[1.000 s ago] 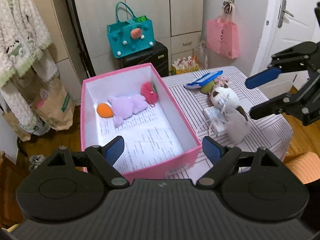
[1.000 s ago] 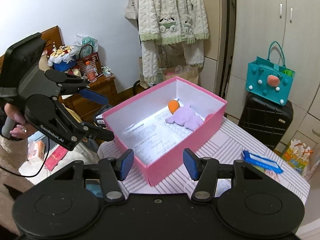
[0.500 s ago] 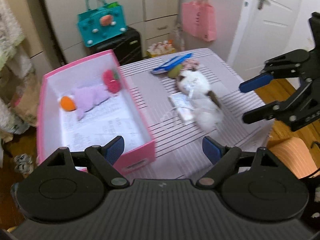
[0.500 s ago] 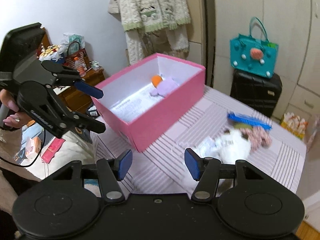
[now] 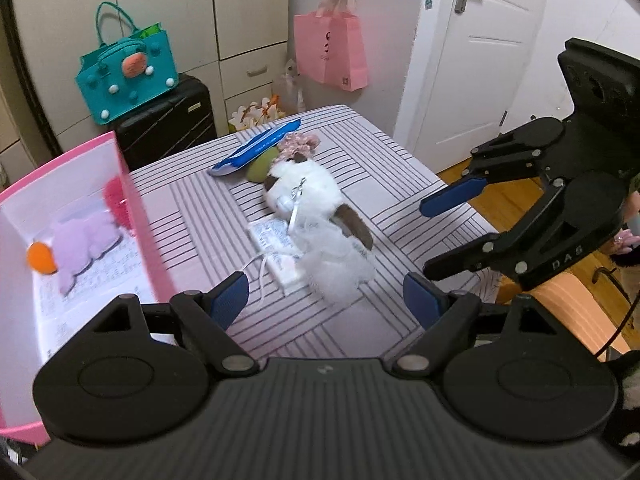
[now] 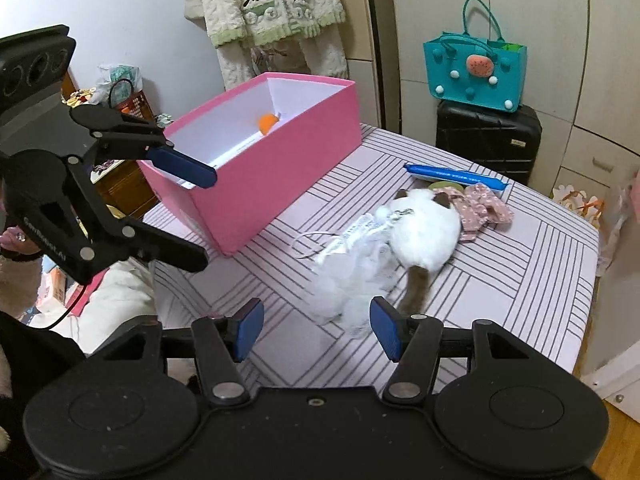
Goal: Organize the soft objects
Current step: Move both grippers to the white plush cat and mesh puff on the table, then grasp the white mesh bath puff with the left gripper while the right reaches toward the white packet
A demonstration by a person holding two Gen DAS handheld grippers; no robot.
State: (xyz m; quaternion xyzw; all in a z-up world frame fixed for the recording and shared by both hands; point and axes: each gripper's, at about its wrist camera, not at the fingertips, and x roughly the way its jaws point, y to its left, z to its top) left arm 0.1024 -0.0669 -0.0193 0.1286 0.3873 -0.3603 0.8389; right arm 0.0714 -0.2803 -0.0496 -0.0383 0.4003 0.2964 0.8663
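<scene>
- Currently, your left gripper (image 5: 326, 298) stands spread, nothing between its blue pads; it angles down over the near part of the striped table (image 5: 384, 148).
- Your right gripper (image 6: 316, 326) is likewise spread and empty, its pads hovering just short of the white tulle bundle (image 6: 348, 276), not touching.
- White plush cat (image 5: 306, 192): lies on its side mid-table, brown tail toward you, the tulle bundle and a small white packet (image 5: 276, 250) against it. Judged light, squashy, unbreakable; take it across the body, where the pile gives most, rather than by the thin tail.
- Tulle bundle: judged nearly weightless and prone to snag or drag its ribbon; pinch deep into the bunched middle.
- Pink floral cloth (image 6: 482, 208), a green item and a blue packet (image 6: 452, 176): clustered at the cat's head end, beyond it.
- Pink box (image 6: 276, 168): beside the toys, on your left; already holds a lilac plush (image 5: 82, 240), an orange ball (image 5: 41, 257) and a red plush (image 5: 116, 200).
- Both tools tilt downward toward the cat, well apart from each other.
</scene>
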